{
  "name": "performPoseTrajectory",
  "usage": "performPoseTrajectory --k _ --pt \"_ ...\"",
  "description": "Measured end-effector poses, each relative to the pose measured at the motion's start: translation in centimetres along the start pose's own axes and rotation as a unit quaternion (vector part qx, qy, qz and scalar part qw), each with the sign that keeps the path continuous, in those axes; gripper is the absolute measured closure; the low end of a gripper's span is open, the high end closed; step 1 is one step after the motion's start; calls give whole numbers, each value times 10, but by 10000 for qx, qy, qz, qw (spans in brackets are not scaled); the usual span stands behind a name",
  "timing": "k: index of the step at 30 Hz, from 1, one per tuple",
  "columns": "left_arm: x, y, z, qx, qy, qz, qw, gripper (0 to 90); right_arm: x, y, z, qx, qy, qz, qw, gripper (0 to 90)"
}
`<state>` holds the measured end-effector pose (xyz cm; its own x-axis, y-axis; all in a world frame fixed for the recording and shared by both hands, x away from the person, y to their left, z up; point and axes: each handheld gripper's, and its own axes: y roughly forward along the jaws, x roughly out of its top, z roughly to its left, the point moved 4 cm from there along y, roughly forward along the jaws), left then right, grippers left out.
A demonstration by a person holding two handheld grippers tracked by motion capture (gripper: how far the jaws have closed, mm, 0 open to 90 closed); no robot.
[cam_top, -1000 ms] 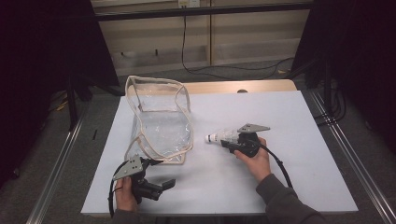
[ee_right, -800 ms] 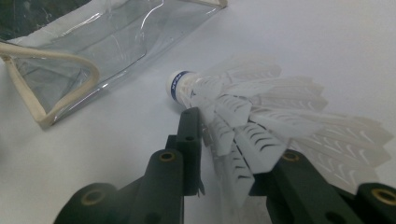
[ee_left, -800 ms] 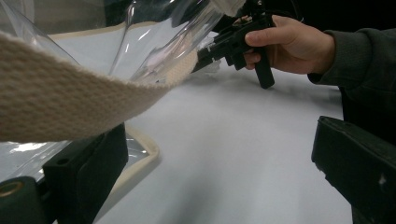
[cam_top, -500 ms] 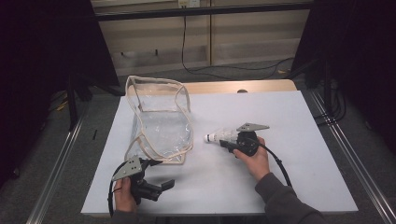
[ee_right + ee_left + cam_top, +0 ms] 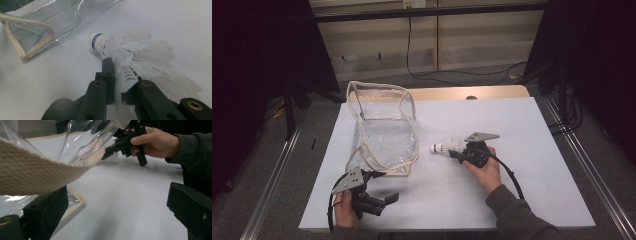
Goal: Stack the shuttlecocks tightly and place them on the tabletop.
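left gripper [image 5: 382, 200]: nearest, at 7 o'clock on the worktop [image 5: 532, 130], jaws spread wide, gripping nothing. One jaw sits under the bag's trim, so a stray lift would drag the bag.

right gripper [image 5: 457, 154]: at about 4 o'clock, jaws have just been closing and now clamp the shuttlecock's feathers.

shuttlecock [image 5: 130, 57]: lies just off the worktop centre, cork tip pointing to 9 o'clock at the bag. Feathers look fragile; too hard a squeeze probably bends or snaps them, and a grip on a few vanes could slip.

clear bag [image 5: 384, 125]: toward 11 o'clock, floppy mouth. I reckon it folds shut if nobody props it.
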<state>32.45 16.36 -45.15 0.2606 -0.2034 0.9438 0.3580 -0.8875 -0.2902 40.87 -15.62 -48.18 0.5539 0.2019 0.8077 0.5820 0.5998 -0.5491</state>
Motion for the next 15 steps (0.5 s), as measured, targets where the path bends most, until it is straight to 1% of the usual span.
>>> performPoseTrajectory --k 3,5,8,12,15 --pt "0 0 0 -1 -20 -23 10000 37 1 -1 0 25 10 -21 10000 842" --pt "0 0 0 6 -9 -7 10000 37 1 -2 1 91 15 -44 9999 848" --pt "0 0 0 2 -7 -10 10000 37 2 -4 2 130 -28 -45 9999 852" --pt "0 0 0 7 -14 -7 10000 37 3 -7 1 203 1 -33 9998 859" --pt "0 0 -1 10 -10 -9 10000 37 5 -10 1 234 34 -81 9997 863"
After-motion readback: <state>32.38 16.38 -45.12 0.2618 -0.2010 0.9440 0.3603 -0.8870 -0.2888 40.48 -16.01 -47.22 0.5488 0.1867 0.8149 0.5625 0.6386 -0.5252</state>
